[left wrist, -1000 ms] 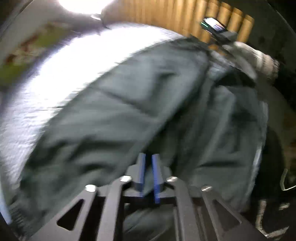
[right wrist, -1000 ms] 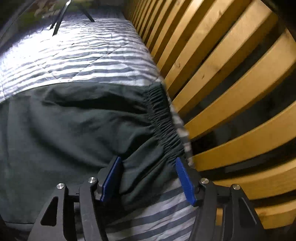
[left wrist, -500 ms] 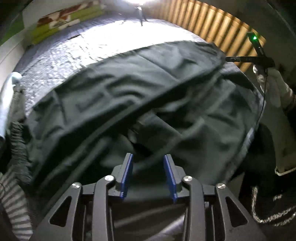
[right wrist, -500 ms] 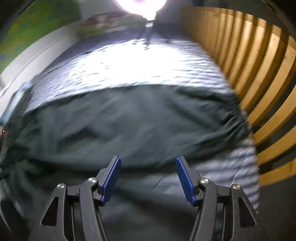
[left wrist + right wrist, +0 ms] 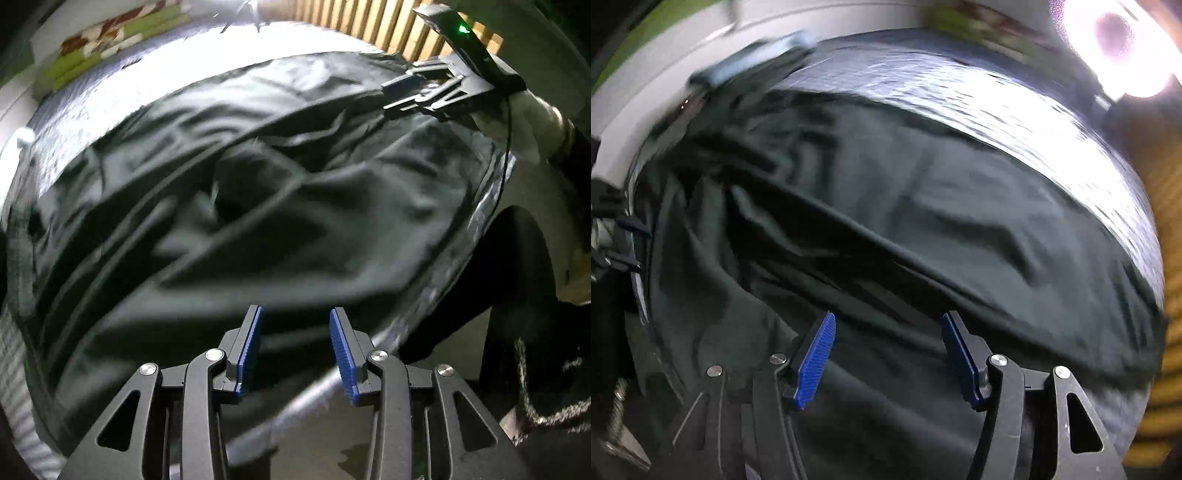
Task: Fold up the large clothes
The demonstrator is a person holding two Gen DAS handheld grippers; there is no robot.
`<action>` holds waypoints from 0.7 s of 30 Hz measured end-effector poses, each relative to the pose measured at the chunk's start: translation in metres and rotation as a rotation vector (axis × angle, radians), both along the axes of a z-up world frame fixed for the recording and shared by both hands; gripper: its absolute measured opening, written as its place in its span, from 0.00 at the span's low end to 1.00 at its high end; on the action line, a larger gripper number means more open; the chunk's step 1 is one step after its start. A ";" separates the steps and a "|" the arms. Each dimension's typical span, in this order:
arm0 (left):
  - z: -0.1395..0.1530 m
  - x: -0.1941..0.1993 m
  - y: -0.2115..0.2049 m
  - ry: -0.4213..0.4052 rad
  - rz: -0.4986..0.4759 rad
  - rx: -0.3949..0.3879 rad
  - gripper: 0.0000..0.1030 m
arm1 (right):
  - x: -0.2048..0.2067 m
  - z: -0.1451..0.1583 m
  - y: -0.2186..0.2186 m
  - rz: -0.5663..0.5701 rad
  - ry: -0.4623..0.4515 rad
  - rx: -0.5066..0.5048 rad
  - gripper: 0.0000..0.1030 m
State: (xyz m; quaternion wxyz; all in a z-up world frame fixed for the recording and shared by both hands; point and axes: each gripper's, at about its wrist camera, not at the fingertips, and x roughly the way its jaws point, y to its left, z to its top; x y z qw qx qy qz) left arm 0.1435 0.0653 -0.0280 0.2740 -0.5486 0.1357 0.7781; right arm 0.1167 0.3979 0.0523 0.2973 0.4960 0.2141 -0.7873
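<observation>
The left tongs (image 5: pixel 294 350) have just been opening and are now standing partly apart with nothing between them, letting go of the dark green trousers (image 5: pixel 258 206), which are lying rumpled across the middle of the striped bed (image 5: pixel 122 85). That suggests one fold is laid and a fresh hold is next. The right tongs (image 5: pixel 888 354) are hanging wide and empty over the cloth, showing at the upper right of the left view. Wooden slats (image 5: pixel 369 26) are closing the far side; thick creases are hindering a neat fold.

Dark green garment (image 5: pixel 280 206), rumpled and creased; spread across the striped bedcover (image 5: pixel 110 85)
</observation>
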 end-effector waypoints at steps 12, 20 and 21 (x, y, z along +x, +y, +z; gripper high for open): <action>-0.029 0.015 -0.018 -0.044 0.003 -0.060 0.37 | -0.006 -0.020 -0.026 0.069 -0.030 0.069 0.01; -0.008 0.020 -0.026 0.013 0.019 -0.061 0.33 | -0.037 -0.007 0.027 -0.165 -0.055 0.040 0.15; -0.003 0.020 -0.035 0.026 0.046 -0.059 0.33 | -0.036 -0.004 0.030 -0.179 -0.037 0.042 0.19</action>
